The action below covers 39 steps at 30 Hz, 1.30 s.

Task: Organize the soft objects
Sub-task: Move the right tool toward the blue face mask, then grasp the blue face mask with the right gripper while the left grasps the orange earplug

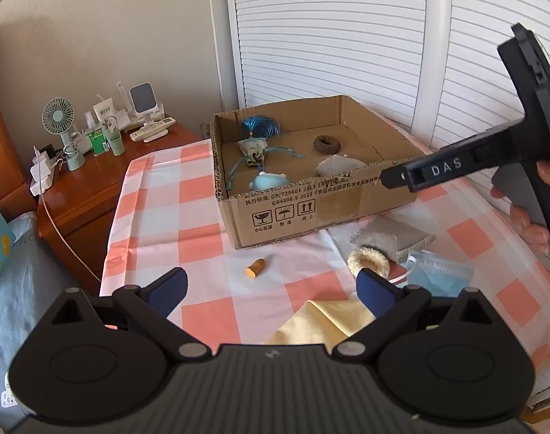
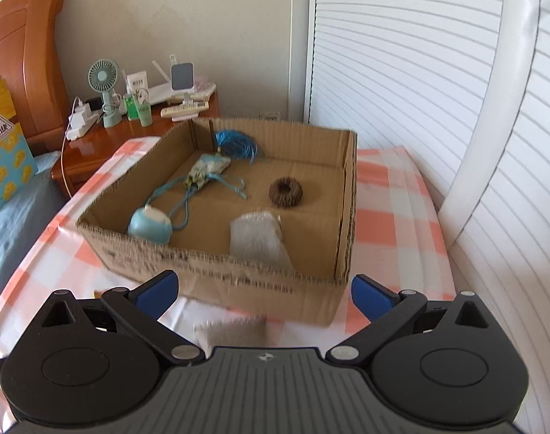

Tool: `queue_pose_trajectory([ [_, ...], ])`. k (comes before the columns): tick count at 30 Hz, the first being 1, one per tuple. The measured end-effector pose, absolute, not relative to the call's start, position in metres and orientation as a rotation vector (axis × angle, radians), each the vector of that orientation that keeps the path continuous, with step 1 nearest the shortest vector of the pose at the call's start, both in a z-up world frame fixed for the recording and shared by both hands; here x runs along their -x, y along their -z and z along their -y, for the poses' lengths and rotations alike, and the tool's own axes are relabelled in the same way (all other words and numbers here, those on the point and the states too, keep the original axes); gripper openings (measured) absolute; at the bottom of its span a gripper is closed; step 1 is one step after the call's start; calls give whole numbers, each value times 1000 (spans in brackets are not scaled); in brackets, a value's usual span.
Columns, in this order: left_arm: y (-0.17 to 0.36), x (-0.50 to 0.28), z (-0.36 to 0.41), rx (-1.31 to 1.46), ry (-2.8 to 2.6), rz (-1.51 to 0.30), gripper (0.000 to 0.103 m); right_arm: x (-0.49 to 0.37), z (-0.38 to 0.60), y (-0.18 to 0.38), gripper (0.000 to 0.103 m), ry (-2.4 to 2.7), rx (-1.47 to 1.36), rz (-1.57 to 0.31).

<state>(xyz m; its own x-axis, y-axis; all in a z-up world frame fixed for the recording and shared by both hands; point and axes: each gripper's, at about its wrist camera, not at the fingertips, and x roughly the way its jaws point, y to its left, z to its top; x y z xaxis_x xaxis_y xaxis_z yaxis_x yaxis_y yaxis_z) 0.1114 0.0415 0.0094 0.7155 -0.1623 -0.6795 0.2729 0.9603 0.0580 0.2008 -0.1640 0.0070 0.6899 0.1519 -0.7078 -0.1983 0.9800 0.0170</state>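
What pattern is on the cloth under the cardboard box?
The tablecloth has a pink-and-white check, clearest in the left wrist view.

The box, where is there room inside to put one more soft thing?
Bare floor in the cardboard box lies along the right wall beside the brown ring. The left side is crowded: blue toy, pouch, tassel.

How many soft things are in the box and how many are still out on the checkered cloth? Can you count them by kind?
In the cardboard box:
Grey pouch: 1
Brown scrunchie: 1
Blue round toy: 1
Drawstring sachet with blue tassel: 1

On the checkered cloth:
Grey pouch: 1
Cream scrunchie: 1
Blue face mask: 1
Yellow cloth: 1
Orange earplug: 1

Total: 9
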Motion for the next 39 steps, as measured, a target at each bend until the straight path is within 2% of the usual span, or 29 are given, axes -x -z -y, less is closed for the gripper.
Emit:
queue_pose_trajectory([
  [17, -4, -109, -41, -160, 250, -754, 99, -116, 175, 43, 103, -431, 24, -910],
  [22, -1, -110, -39, -163, 250, -765, 99, -111, 171, 64, 103, -438, 46, -966],
  [30, 9, -120, -41, -161, 252, -786, 99, -121, 165, 64, 103, -413, 59, -914],
  [39, 53, -161, -51, -136, 236, -843, 99, -122, 184, 74, 103, -343, 63, -914],
])
